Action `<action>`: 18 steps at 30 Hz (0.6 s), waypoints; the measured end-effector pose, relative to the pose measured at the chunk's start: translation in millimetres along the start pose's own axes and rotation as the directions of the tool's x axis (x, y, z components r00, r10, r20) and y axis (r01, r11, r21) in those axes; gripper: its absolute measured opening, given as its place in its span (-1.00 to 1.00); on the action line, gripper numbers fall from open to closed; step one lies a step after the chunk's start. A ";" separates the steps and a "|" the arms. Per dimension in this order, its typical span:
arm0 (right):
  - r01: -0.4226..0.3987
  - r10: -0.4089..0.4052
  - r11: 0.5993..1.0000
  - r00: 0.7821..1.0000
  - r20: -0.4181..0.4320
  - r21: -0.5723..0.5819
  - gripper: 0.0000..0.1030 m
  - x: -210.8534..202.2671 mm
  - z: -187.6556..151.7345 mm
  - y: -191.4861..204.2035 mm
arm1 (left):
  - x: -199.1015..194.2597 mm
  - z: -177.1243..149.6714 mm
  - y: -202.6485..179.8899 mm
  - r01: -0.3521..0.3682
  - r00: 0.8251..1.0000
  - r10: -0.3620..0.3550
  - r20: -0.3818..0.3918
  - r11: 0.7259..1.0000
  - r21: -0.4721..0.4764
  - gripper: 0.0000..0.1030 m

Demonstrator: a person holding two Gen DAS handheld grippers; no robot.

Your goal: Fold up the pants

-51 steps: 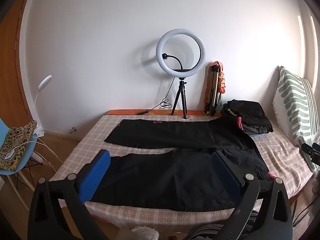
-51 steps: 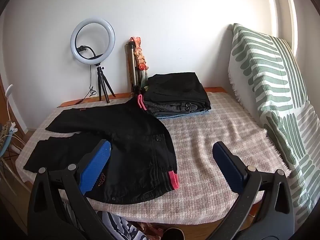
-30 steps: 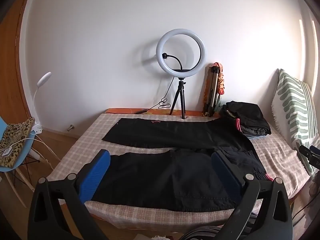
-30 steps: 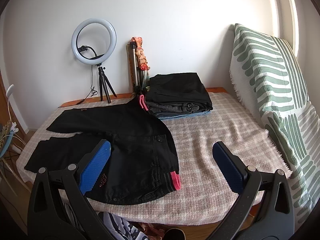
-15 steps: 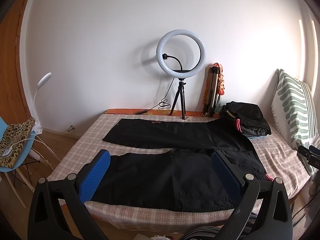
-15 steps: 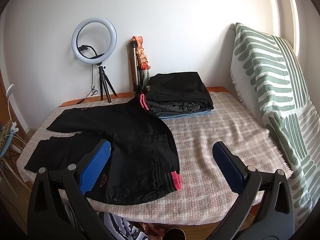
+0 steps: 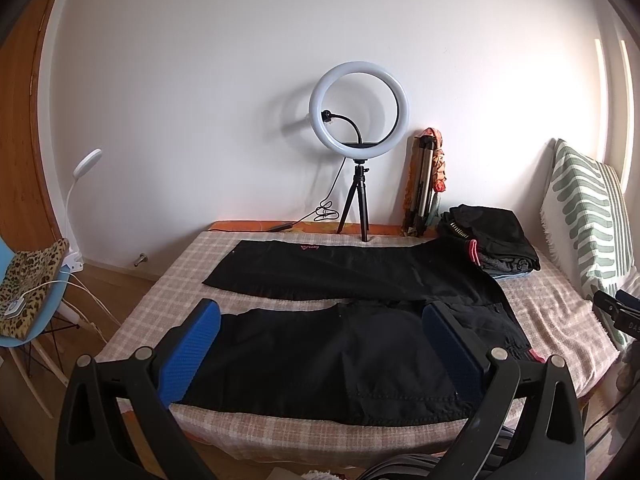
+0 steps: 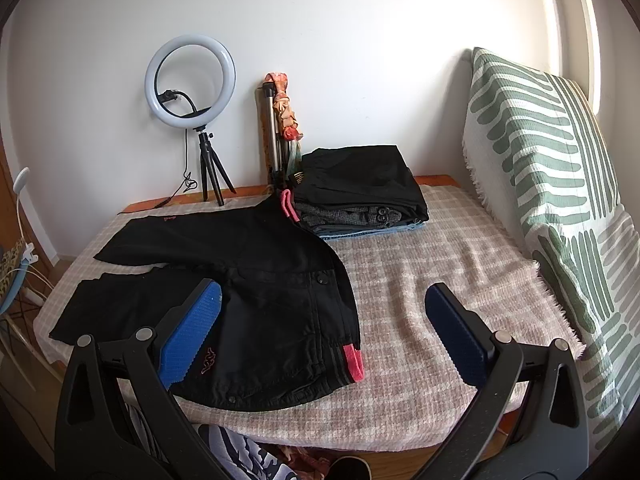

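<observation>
The black pants [image 7: 344, 316] lay spread out flat on the bed [image 7: 556, 320], right in front of both grippers. Their two legs pointed off to the left, with a thin strip of the checked cover showing between them. The waist end, with its pink tabs, sat just ahead of the right gripper [image 8: 322, 330], a bit to its left.

The left gripper [image 7: 320, 346] was wide open and held nothing. Its blue pads [image 7: 188, 354] hung in front of the near leg and did not touch it, as far as could be seen. The right gripper was wide open too, and it was also empty.

Not much had changed in the last second or two. Both grippers had pulled back and up a tiny bit, so a little more of the room showed. The pants had not moved at all, and nobody had pinched the cloth yet.

That likely meant the folding had not begun. The pants looked smooth and ready. A good first move might be to grab the near leg and lay it over the far leg.

Farther ahead of the right gripper sat a pile of folded clothes [image 8: 360, 192]. A ring light [image 7: 359, 110] stood by the wall, past the pants. A striped pillow [image 8: 560, 184] leaned up on the right.
</observation>
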State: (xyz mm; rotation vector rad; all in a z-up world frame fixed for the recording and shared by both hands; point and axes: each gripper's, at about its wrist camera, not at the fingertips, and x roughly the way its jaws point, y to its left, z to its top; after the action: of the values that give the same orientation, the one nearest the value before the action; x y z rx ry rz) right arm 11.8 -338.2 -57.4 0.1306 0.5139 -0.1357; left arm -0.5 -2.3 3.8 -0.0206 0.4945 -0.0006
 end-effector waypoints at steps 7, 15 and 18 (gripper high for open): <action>-0.001 0.001 1.000 1.000 -0.002 -0.001 1.00 1.6 0.1 1.2 | 0.2 1.0 0.0 0.005 1.000 -0.005 0.001 1.000 -0.002 0.99; 0.000 0.000 1.000 1.000 -0.003 -0.002 1.00 2.6 -0.9 1.2 | 1.1 0.2 -0.8 0.003 1.000 -0.003 -0.001 1.000 0.001 0.99; 0.000 0.000 1.000 1.000 -0.003 -0.003 1.00 3.2 -0.9 1.3 | 2.4 -1.5 -1.2 0.002 1.000 -0.002 -0.003 1.000 0.003 0.99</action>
State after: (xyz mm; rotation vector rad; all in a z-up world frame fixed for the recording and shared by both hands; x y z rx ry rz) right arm 14.4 -337.0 -59.6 0.1282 0.5175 -0.1343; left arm 0.9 -3.5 1.4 -0.0183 0.4977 -0.0029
